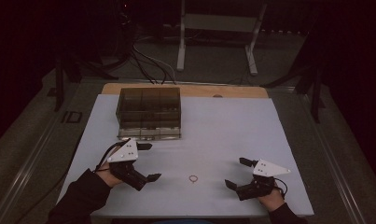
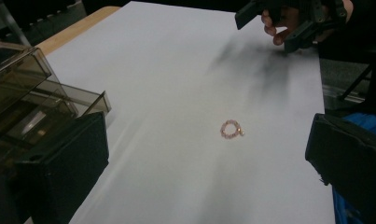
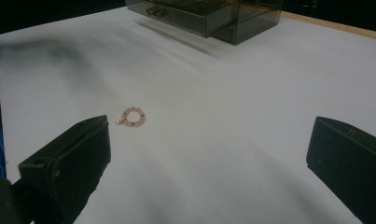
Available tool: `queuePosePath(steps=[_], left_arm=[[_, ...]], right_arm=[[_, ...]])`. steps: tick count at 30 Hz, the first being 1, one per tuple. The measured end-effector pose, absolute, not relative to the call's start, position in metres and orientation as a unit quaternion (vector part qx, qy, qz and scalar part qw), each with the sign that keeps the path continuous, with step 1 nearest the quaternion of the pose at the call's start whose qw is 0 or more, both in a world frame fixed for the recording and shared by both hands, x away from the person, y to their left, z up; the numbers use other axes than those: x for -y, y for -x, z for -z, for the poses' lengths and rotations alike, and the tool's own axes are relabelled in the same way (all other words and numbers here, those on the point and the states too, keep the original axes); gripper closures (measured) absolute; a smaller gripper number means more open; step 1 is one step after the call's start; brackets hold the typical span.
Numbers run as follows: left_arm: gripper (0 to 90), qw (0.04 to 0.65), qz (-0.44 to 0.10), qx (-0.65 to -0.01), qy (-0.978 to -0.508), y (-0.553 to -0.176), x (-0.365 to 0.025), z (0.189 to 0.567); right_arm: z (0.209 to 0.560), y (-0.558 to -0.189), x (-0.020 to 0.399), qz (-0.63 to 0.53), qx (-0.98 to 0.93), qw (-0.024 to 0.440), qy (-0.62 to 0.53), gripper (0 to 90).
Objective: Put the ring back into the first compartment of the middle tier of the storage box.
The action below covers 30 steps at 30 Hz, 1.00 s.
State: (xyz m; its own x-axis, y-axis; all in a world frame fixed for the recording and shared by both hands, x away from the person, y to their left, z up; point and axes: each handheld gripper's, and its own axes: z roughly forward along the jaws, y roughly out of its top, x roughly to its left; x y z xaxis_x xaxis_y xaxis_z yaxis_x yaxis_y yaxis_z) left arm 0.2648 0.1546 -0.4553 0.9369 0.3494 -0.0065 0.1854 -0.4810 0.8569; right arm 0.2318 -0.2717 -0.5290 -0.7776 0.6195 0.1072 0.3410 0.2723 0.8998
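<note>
A small beaded bracelet point(image 1: 193, 178) lies flat on the white-covered bench point(image 1: 223, 126), near the front edge and between the two grippers, touching neither. It is a closed ring of pinkish beads, so it has no long axis; a small gold-coloured charm or clasp sits on its rim, on the side facing the front edge of the bench, though this detail is too small to identify with certainty. The left gripper point(image 1: 148, 161) is held just above the bench to the left of the bracelet, jaws wide apart and empty. The right gripper point(image 1: 237, 172) is held to the right of the bracelet, jaws likewise spread and empty, aimed toward the middle of the bench. A smoky translucent drawer box point(image 1: 149, 112) stands at the far left of the bench, with one lower drawer point(image 2: 78, 98) pulled partly out, just beyond the left gripper.
</note>
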Motion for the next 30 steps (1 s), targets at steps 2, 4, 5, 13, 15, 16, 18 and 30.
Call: queuePosePath(steps=[2, 4, 5, 13, 15, 16, 18, 30], left_arm=[[1.0, 0.484, -0.083, -0.153, -0.858, -0.266, -0.151, 0.455], [1.0, 0.482, -0.081, -0.151, -0.859, -0.268, -0.147, 0.455], [1.0, 0.481, -0.081, -0.151, -0.860, -0.268, -0.145, 0.455], [1.0, 0.482, -0.080, -0.147, -0.860, -0.273, -0.131, 0.455], [1.0, 0.482, -0.078, -0.144, -0.861, -0.274, -0.127, 0.455], [1.0, 0.480, -0.078, -0.143, -0.862, -0.275, -0.125, 0.455], [1.0, 0.481, -0.076, -0.140, -0.862, -0.275, -0.122, 0.455], [1.0, 0.477, -0.066, -0.127, -0.867, -0.279, -0.100, 0.458]], right_arm=[[0.529, -0.232, 0.272, -0.520, -0.786, 0.134, -0.305, 0.0], [0.529, -0.232, 0.272, -0.520, -0.786, 0.133, -0.305, 0.0], [0.529, -0.232, 0.272, -0.520, -0.786, 0.134, -0.305, 0.0], [0.529, -0.232, 0.272, -0.521, -0.786, 0.133, -0.305, 0.0], [0.529, -0.232, 0.272, -0.520, -0.787, 0.134, -0.305, 0.0], [0.529, -0.232, 0.272, -0.520, -0.787, 0.133, -0.305, 0.0], [0.529, -0.232, 0.271, -0.519, -0.788, 0.134, -0.304, 0.0], [0.529, -0.232, 0.272, -0.519, -0.788, 0.134, -0.304, 0.0]])
